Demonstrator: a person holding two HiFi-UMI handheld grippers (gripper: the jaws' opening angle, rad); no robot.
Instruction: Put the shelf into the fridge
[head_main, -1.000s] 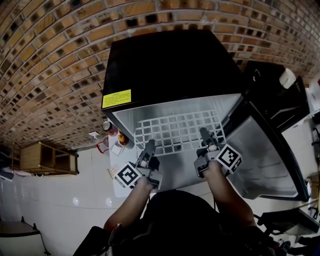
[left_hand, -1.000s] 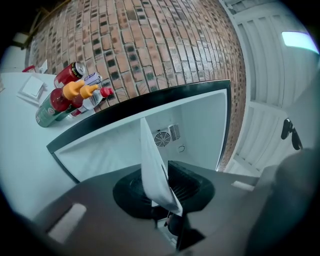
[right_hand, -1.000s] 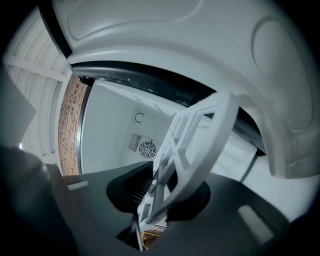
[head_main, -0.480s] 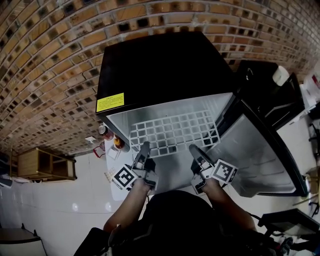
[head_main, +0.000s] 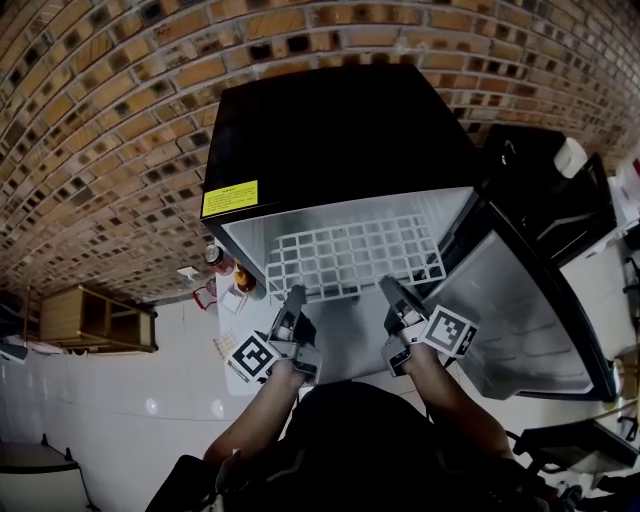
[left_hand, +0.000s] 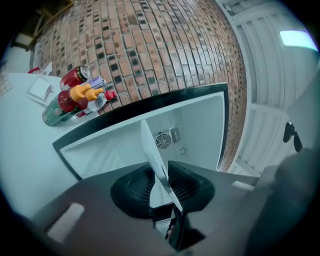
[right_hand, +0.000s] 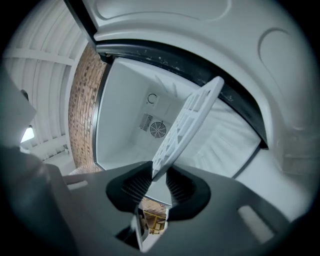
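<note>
The white grid shelf (head_main: 350, 255) lies flat in the mouth of the open black fridge (head_main: 330, 130), with its front edge towards me. My left gripper (head_main: 294, 296) holds that edge on the left. In the left gripper view the shelf (left_hand: 150, 145) runs deep between the jaws of the left gripper (left_hand: 159, 172), which are opening. My right gripper (head_main: 392, 288) is on the front edge further right. Its jaws are closing, and the shelf (right_hand: 190, 117) has only its end between the tips of the right gripper (right_hand: 159, 175). A round fan grille (right_hand: 158, 130) marks the fridge's back wall.
The fridge door (head_main: 520, 310) stands open at the right. Bottles and cans (head_main: 225, 265) stand on the white floor left of the fridge, against the brick wall. A wooden crate (head_main: 95, 318) is at the far left, a black appliance (head_main: 540, 180) at the right.
The right gripper has shifted left and back along the shelf, from near its right corner to its front edge. The left gripper stays at the front edge.
</note>
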